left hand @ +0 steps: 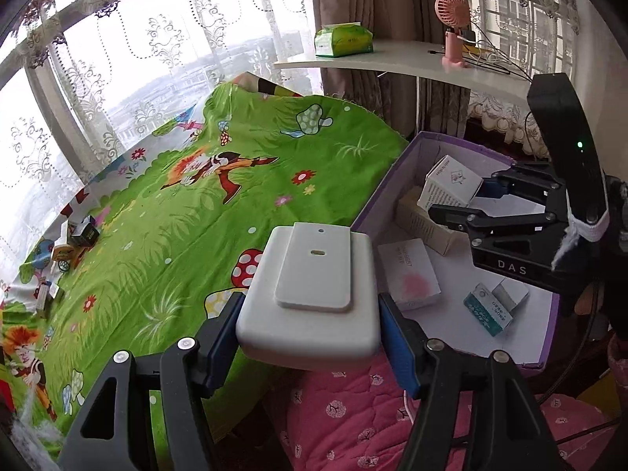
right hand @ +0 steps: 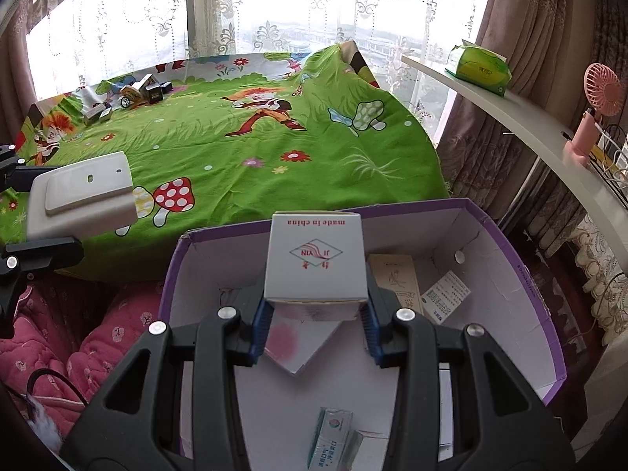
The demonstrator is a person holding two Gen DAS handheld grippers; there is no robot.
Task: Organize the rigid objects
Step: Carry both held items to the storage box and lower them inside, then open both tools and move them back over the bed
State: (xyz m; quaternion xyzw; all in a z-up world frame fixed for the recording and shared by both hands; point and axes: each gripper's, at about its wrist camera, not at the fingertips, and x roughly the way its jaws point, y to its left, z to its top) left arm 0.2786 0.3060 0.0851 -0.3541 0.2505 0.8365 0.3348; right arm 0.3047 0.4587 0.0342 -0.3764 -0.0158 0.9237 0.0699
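A: Right gripper point(right hand: 316, 327) clamped on white carton point(right hand: 314, 259), blue pads tight on both sides, hanging over near middle of purple-rimmed box point(right hand: 522, 274). Best lowered onto bare floor, clear of pink-marked carton point(right hand: 298, 337) just beneath.

B: Agreed. Kept level, set down before easing pads apart. Beige carton point(right hand: 396, 278) against far wall, best avoided.

A: Left gripper point(left hand: 308, 337) about half spread, closed on flat white device point(left hand: 310, 290), held above green cartoon sheet point(left hand: 176, 204), just left of box edge.

B: Brought right over rim, placed flat in near space.

A: Farther off, small boxes point(right hand: 137, 94) waiting at far left of sheet.
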